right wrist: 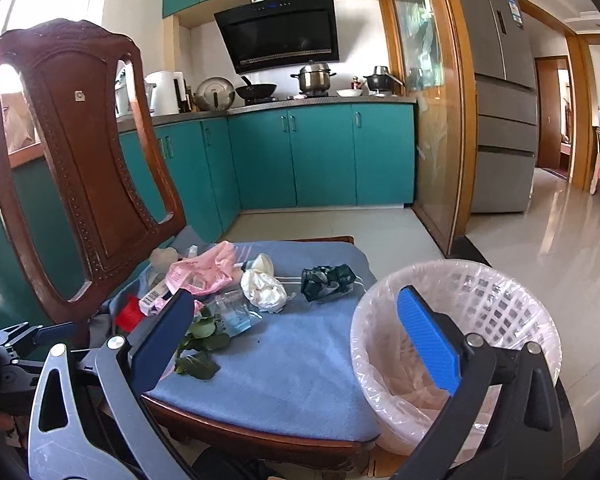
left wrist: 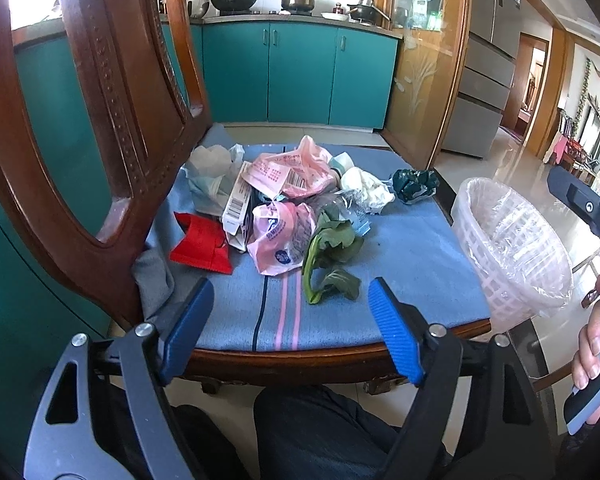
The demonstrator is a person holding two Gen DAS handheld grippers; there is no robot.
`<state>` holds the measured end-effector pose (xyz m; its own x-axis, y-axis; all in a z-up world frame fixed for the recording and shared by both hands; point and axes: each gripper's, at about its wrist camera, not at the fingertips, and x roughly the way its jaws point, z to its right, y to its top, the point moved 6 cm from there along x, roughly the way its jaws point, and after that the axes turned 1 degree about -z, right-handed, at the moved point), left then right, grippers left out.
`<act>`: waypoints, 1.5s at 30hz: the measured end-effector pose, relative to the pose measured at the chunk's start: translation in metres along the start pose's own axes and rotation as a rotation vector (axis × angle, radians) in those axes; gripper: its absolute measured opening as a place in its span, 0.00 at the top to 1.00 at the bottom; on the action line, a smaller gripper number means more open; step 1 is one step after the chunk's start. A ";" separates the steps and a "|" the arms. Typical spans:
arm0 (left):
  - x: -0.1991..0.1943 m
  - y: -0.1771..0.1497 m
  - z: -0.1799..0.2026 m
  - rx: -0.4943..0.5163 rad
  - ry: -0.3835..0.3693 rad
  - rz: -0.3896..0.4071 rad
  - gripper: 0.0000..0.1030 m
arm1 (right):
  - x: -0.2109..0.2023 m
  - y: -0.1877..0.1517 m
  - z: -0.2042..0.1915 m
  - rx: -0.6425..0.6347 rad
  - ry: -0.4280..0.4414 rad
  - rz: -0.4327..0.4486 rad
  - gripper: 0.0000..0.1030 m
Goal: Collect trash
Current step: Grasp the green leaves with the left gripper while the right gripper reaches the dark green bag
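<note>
A heap of trash lies on the blue chair cushion (left wrist: 412,264): pink plastic bags (left wrist: 280,240), a green vegetable leaf (left wrist: 332,252), a red paper (left wrist: 202,246), a barcoded carton (left wrist: 236,200), a crumpled white tissue (left wrist: 370,190) and a dark green wad (left wrist: 414,185). My left gripper (left wrist: 291,286) hovers open over the cushion's front edge, just short of the leaf, holding nothing. My right gripper (right wrist: 296,296) is open and empty too, with its left finger near the leaf (right wrist: 204,336) and its right finger over the lined white waste basket (right wrist: 508,300).
The wooden chair back (left wrist: 100,128) rises at the left. The waste basket (left wrist: 512,248) stands on the floor by the chair's right side. A person's hand (left wrist: 588,356) holds the right tool at the far right. Teal kitchen cabinets (right wrist: 320,152) and a fridge (right wrist: 504,120) lie beyond.
</note>
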<state>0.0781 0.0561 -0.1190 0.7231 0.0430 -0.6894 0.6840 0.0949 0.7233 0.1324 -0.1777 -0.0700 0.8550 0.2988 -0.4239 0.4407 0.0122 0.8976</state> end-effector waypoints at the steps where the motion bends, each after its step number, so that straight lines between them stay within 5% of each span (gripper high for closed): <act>1: 0.001 -0.001 0.000 -0.001 -0.001 -0.003 0.22 | 0.000 0.000 -0.001 -0.001 -0.005 -0.001 0.03; 10: 0.013 -0.011 -0.010 -0.021 0.007 -0.049 0.22 | 0.025 -0.012 -0.015 -0.039 0.015 -0.097 0.05; 17: 0.022 -0.017 -0.026 -0.070 0.010 -0.083 0.22 | 0.047 -0.020 -0.027 -0.063 0.030 -0.167 0.34; 20: 0.025 -0.018 -0.028 -0.081 0.002 -0.091 0.22 | 0.053 -0.021 -0.023 -0.024 0.052 -0.201 0.39; 29: 0.057 -0.014 -0.010 -0.058 -0.052 -0.151 0.22 | 0.076 -0.030 -0.002 0.028 0.017 -0.277 0.39; 32: 0.074 -0.010 0.009 -0.018 -0.081 -0.174 0.33 | 0.080 -0.026 0.005 0.037 0.015 -0.274 0.39; 42: 0.132 -0.003 0.040 0.072 -0.077 -0.255 0.26 | 0.103 -0.021 0.012 0.052 0.017 -0.306 0.39; 45: 0.143 -0.007 0.039 0.069 -0.077 -0.290 0.41 | 0.108 -0.019 0.010 0.055 0.029 -0.308 0.39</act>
<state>0.1805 0.0231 -0.2214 0.4997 -0.0518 -0.8647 0.8662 0.0238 0.4992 0.2188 -0.1555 -0.1339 0.6711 0.3163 -0.6705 0.6927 0.0550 0.7191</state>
